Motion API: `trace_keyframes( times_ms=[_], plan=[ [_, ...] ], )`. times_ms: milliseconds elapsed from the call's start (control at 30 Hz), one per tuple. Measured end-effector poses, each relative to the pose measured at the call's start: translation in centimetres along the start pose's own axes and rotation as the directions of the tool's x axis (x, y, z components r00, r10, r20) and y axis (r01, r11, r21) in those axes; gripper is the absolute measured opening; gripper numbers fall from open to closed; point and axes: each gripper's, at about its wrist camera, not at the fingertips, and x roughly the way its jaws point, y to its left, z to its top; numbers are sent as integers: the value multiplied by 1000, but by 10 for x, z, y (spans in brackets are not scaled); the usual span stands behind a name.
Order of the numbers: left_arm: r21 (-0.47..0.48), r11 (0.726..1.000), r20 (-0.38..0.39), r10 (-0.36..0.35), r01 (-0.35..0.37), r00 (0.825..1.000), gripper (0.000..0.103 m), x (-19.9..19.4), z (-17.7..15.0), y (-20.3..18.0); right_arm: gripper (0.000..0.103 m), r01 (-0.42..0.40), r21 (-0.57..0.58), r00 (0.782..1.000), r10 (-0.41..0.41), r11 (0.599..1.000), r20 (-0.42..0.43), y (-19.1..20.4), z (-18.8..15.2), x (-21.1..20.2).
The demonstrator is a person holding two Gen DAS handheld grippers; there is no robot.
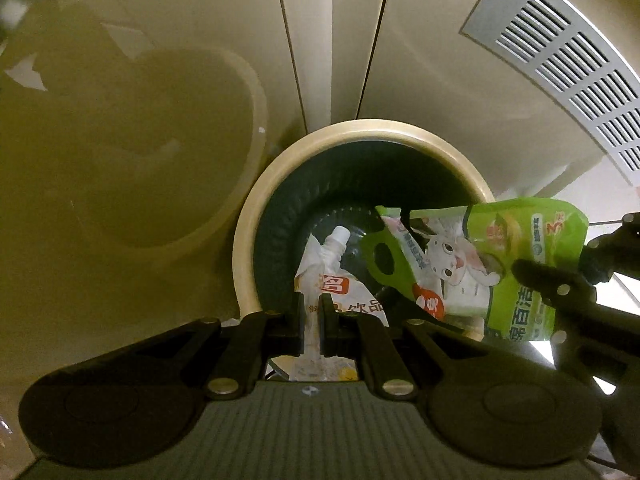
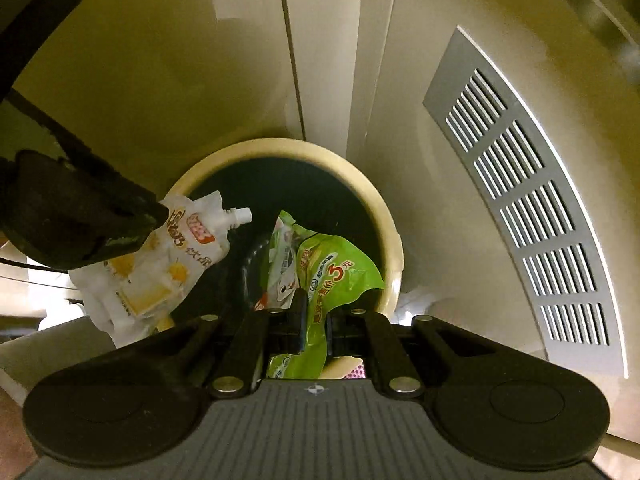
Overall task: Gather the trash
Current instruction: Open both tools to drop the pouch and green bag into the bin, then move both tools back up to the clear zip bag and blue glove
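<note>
Trash hangs straight over the bin (image 1: 244, 240): the left claw (image 1: 309, 322) is clamped on a white spouted pouch (image 1: 324, 276), the right claw (image 2: 315, 320) on a green wrapper (image 2: 340, 280). From each claw the bin mouth lies at twelve o'clock, directly below; both pieces dangle lengthwise into it.

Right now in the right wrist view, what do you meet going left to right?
Left gripper → white spouted drink pouch it holds → green plastic wrapper in the right gripper → cream-rimmed round bin edge → grey slotted vent panel.
</note>
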Motion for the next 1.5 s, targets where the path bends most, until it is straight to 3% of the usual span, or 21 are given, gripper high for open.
trace_keyframes(
  times_ms=[167, 233, 267, 300, 367, 400, 633, 900, 967, 1067, 1167, 1267, 1500],
  plan=[
    [15, 1000, -10, 10, -10, 1000, 8, -1, 4, -1, 12, -3, 9, 1000, 3, 1000, -17, -4, 1, -2],
    [17, 1000, 0, 1, -1, 1000, 19, 2, 6, -2, 12, -8, 24, 1000, 9, 1000, -22, -7, 1, -6],
    [18, 1000, 2, -6, 6, 1000, 40, 1, 6, -2, 15, -15, 33, 1000, 15, 999, -24, -10, 1, -9],
    [20, 1000, 9, -5, 5, 1000, 70, 1, 7, -2, 19, -17, 41, 999, 19, 999, -28, -12, 1, -11],
    [21, 1000, 40, 17, -18, 999, 95, -5, 6, -3, 50, -3, 55, 1000, 5, 998, -25, -13, 2, -12],
    [24, 999, 64, 38, -39, 997, 98, -10, 5, -3, 55, 1, 57, 1000, 0, 998, -22, -13, 3, -15],
    [3, 1000, 64, 22, -22, 998, 102, -37, 3, 2, 65, -19, 63, 1000, 20, 998, -9, -14, 5, -43],
    [-8, 999, 143, -40, 42, 989, 102, -104, -7, 10, 75, -42, 48, 995, 38, 998, 88, -13, 4, -121],
    [-31, 996, 159, -81, 87, 984, 103, -124, -9, 15, 76, -40, 47, 992, 34, 998, 122, -14, 4, -143],
    [-27, 993, 232, -108, 118, 967, 103, -155, -10, 17, 76, -34, 55, 981, 23, 998, 193, -18, 3, -180],
    [9, 997, 306, -74, 75, 949, 103, -183, -11, 11, 79, -30, 65, 968, 12, 997, 252, -23, 2, -210],
    [35, 996, 349, -94, 87, 933, 103, -205, -12, 6, 79, -44, 83, 957, 18, 996, 289, -28, 0, -236],
    [64, 996, 436, -85, 63, 896, 103, -250, -18, 5, 80, -62, 123, 924, 10, 990, 382, -32, -11, -262]
  ],
)
